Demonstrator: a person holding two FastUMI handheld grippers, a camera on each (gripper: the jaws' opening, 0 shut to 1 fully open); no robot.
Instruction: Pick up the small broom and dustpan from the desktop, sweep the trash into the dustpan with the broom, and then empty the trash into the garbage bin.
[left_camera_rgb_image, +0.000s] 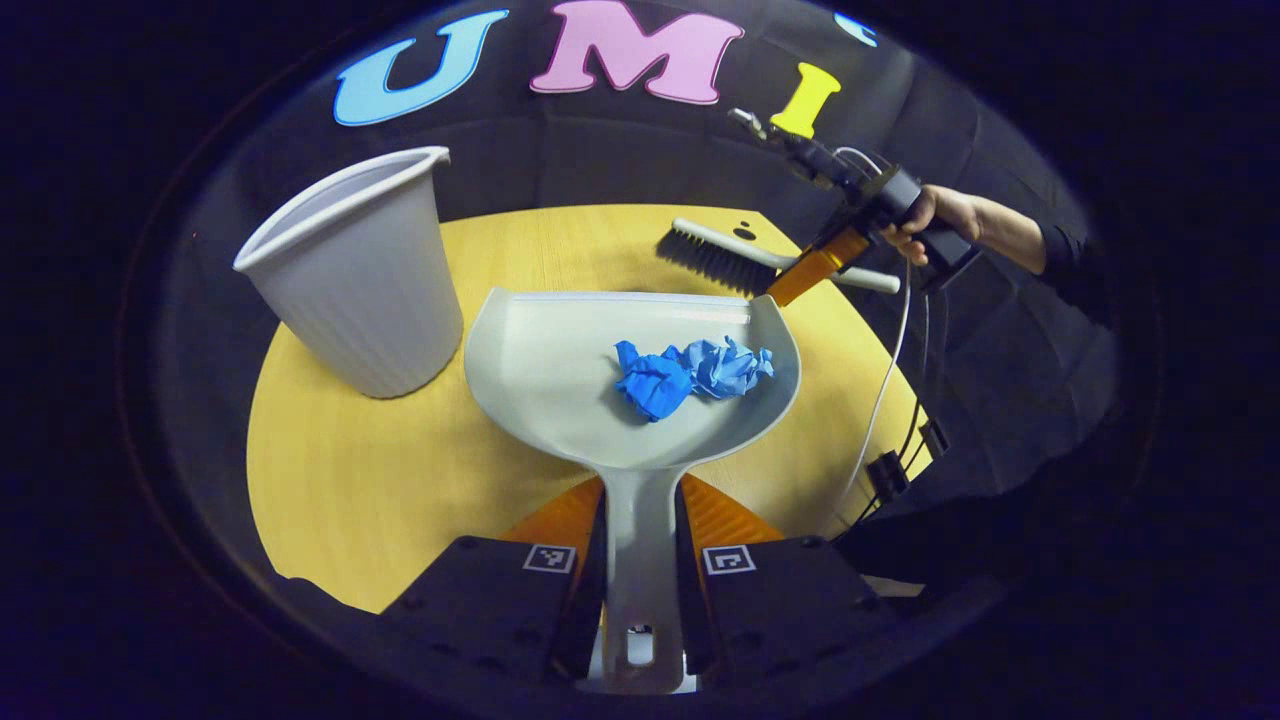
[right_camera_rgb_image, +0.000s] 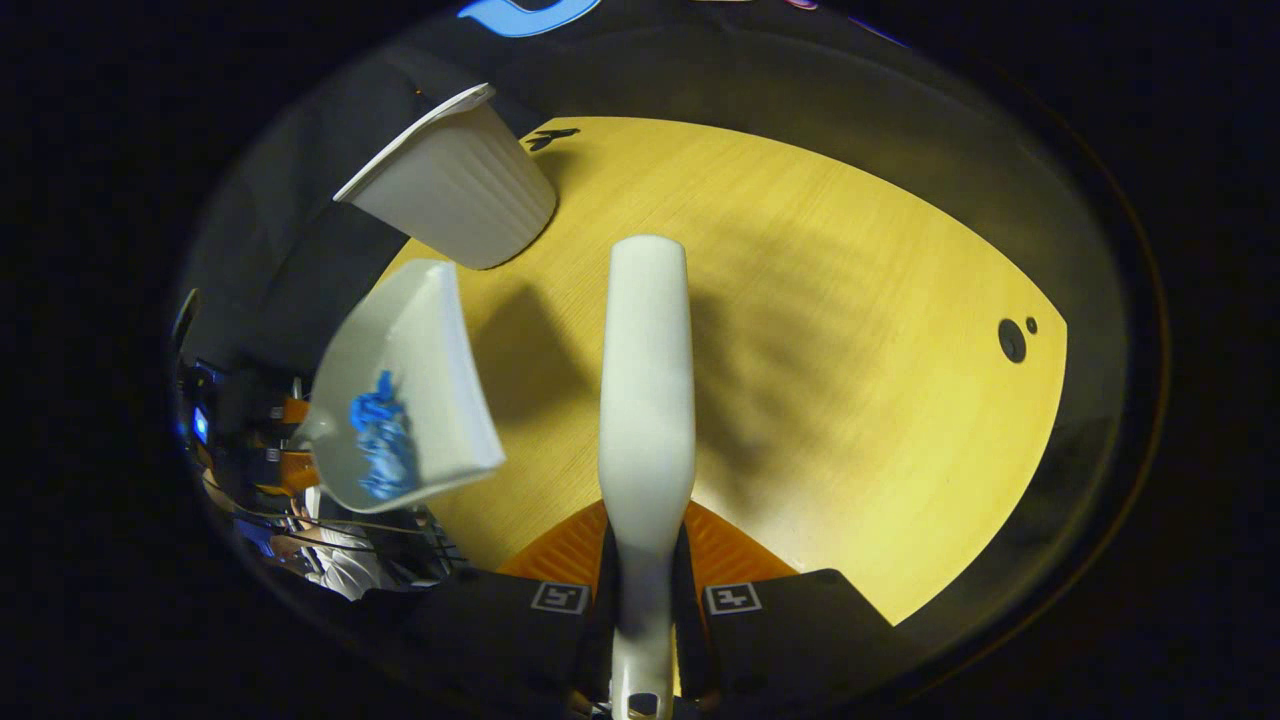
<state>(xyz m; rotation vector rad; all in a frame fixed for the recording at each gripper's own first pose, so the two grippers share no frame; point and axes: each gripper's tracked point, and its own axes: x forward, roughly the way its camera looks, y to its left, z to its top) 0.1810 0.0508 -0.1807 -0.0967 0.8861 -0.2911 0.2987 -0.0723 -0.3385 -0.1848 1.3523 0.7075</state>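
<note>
My left hand-held gripper (left_camera_rgb_image: 640, 590) is clamped on the flat handle of the pale grey moulded-plastic dustpan (left_camera_rgb_image: 600, 370), whose shallow scoop carries the crumpled blue paper trash (left_camera_rgb_image: 690, 372), so I judge sweeping done and emptying in hand. My right hand-held gripper (right_camera_rgb_image: 645, 610) is clamped on the smooth white plastic handle of the small dark-bristled broom (left_camera_rgb_image: 745, 262), at 1 o'clock above the yellow wood-grain worktop (left_camera_rgb_image: 400, 480). Next, I must carry the pan to 10 o'clock and tip it over the rim of the white ribbed tapered plastic garbage bin (left_camera_rgb_image: 365, 290).
</note>
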